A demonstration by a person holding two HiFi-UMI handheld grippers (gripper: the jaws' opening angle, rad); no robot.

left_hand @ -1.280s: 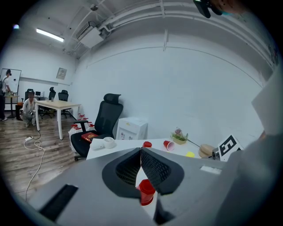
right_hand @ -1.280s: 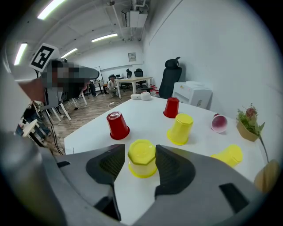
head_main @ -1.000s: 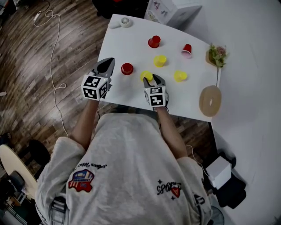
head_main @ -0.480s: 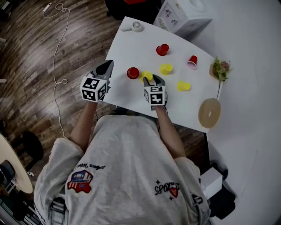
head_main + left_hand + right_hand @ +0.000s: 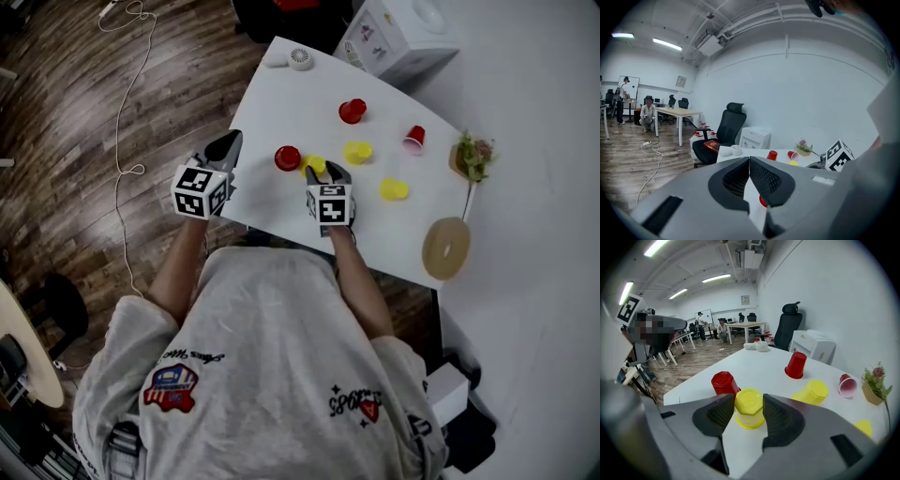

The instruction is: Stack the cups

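White table point(image 5: 272, 94) over a wood floor point(image 5: 75, 141): the head view takes in the whole spread, but hides how either tool's jaws stand. At the left, the left gripper point(image 5: 228, 143) hangs by the table's left edge. Only its own view shows its jaws pressed together on nothing, with a sliver of the red cup point(image 5: 762, 201) below the tips. That red cup stands upside down just left of the yellow cup point(image 5: 749, 408). The right gripper view alone gives the yellow cup's form: upturned, with a many-sided base on top and a flared rim below. It sits squarely between the jaws of the right gripper point(image 5: 748, 397), whose pads bear on its two sides. Further right are a second yellow cup point(image 5: 813, 392), also upturned, and a tipped red cup point(image 5: 846, 385) on its side.
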